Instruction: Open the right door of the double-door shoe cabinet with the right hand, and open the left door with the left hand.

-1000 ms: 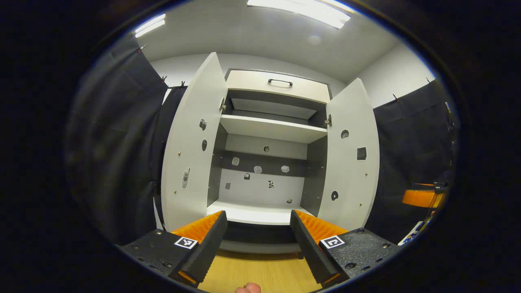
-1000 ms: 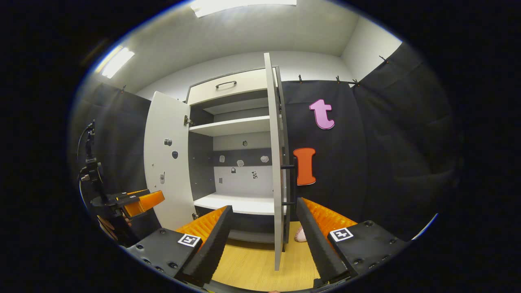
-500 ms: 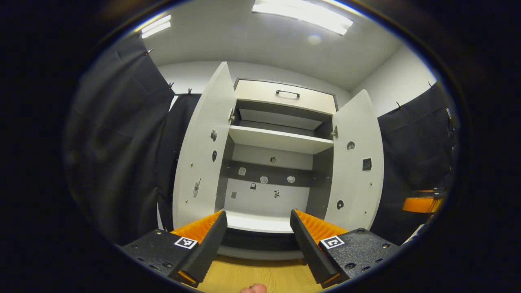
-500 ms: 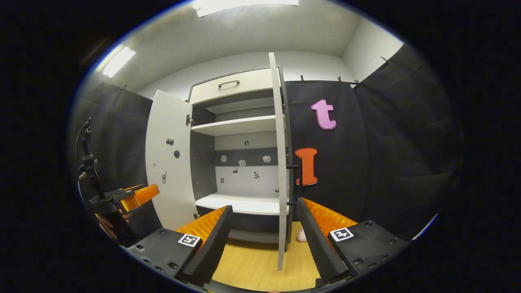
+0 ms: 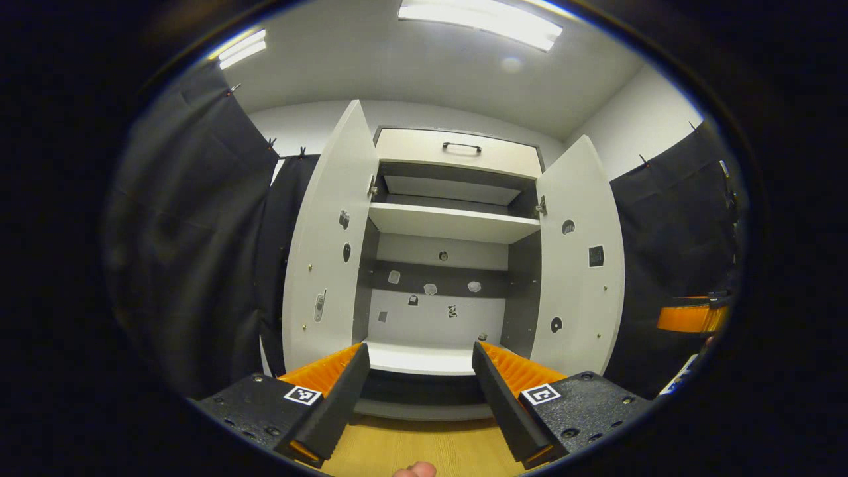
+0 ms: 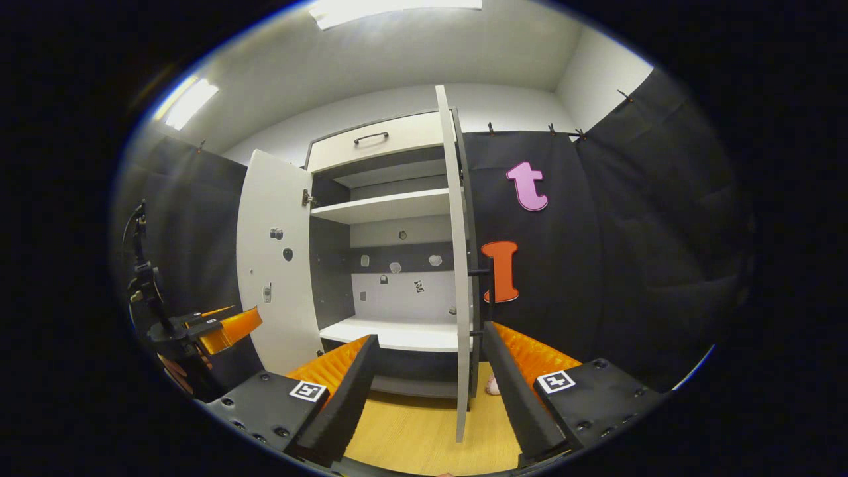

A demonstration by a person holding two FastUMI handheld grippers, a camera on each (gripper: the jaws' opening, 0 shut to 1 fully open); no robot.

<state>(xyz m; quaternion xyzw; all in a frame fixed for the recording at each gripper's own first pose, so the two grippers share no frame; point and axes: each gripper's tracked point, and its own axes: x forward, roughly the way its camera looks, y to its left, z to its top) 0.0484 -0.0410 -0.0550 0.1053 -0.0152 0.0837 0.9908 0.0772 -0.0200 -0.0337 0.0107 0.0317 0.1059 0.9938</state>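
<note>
White cabinet: left door and right door swung wide. Left gripper agape, empty. Right gripper agape, empty, facing right door edge.

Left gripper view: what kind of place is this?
Likely a staged recording booth, not a home: black cloth hung along the walls, a bare white shoe cabinet with both doors open, strip ceiling lights, wood-look floor.

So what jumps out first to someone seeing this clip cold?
The white shoe cabinet straight ahead, with its left door and right door both swung wide, baring shelves and small stickers on the back panel. Next, the left gripper in the foreground, its orange-and-black jaws apart and gripping nothing.
</note>
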